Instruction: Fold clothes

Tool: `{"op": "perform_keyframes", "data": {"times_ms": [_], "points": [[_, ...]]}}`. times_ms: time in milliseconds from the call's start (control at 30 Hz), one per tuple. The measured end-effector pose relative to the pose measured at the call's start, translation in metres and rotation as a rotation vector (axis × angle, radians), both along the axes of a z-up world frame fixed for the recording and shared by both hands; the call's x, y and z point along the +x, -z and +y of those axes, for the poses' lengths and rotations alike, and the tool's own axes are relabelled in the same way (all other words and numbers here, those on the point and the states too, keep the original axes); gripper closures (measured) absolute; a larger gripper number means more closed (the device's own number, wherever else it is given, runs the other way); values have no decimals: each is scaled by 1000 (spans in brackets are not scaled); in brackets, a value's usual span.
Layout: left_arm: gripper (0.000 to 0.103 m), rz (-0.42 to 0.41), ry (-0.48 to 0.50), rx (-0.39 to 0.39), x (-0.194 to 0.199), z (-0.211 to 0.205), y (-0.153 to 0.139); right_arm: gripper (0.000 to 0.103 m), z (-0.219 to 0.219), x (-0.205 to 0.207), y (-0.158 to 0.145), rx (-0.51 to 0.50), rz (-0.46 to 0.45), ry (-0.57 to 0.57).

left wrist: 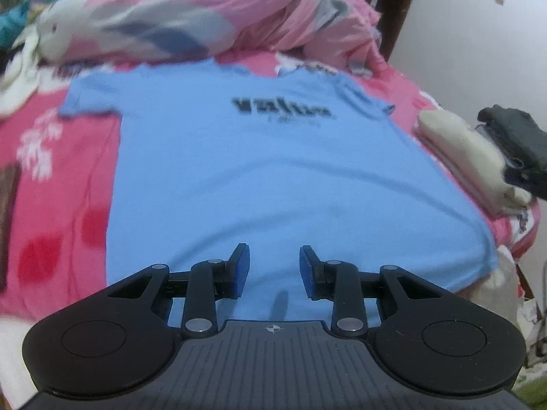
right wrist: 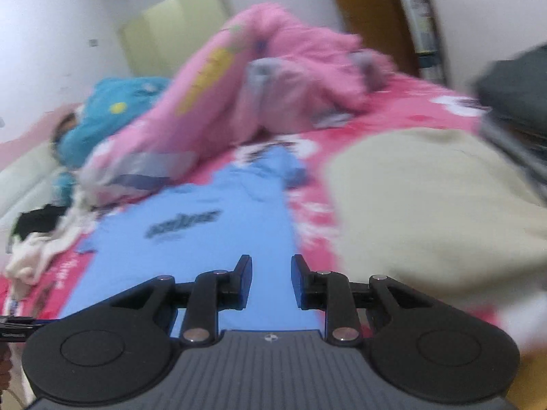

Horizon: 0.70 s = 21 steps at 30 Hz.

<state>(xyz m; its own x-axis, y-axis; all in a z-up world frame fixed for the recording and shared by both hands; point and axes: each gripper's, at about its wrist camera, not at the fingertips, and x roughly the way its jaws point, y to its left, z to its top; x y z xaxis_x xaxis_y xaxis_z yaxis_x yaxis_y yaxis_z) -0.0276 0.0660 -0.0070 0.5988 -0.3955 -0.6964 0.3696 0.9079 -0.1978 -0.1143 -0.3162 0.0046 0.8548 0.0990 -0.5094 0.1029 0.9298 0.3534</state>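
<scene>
blue t-shirt [left wrist: 273, 177] smooth matt cloth; tongs [left wrist: 275, 271] matt black plastic.

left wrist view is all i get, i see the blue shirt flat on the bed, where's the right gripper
Observer: The right gripper hangs over the blue shirt, near the shirt's right edge.
Operator: holding anything
Observer: No, its jaws stand open with nothing between them.
Operator: what's next to it
Observer: The folded cream garment lies close on the gripper's right.
</scene>
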Motion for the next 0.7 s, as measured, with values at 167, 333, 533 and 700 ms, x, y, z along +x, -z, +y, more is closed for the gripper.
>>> {"op": "perform_keyframes", "data": {"times_ms": [167, 333, 533, 700], "points": [[71, 67, -44, 31, 13, 1, 16, 75, 25, 67, 26, 23, 53, -99], [71, 129, -46, 34, -6, 10, 38, 75, 46, 71, 61, 44, 225, -224], [71, 185, -69, 50, -26, 33, 43, 75, 80, 69, 32, -59, 201, -377], [71, 130, -138, 8, -38, 55, 30, 75, 141, 111, 41, -83, 101, -465]]}}
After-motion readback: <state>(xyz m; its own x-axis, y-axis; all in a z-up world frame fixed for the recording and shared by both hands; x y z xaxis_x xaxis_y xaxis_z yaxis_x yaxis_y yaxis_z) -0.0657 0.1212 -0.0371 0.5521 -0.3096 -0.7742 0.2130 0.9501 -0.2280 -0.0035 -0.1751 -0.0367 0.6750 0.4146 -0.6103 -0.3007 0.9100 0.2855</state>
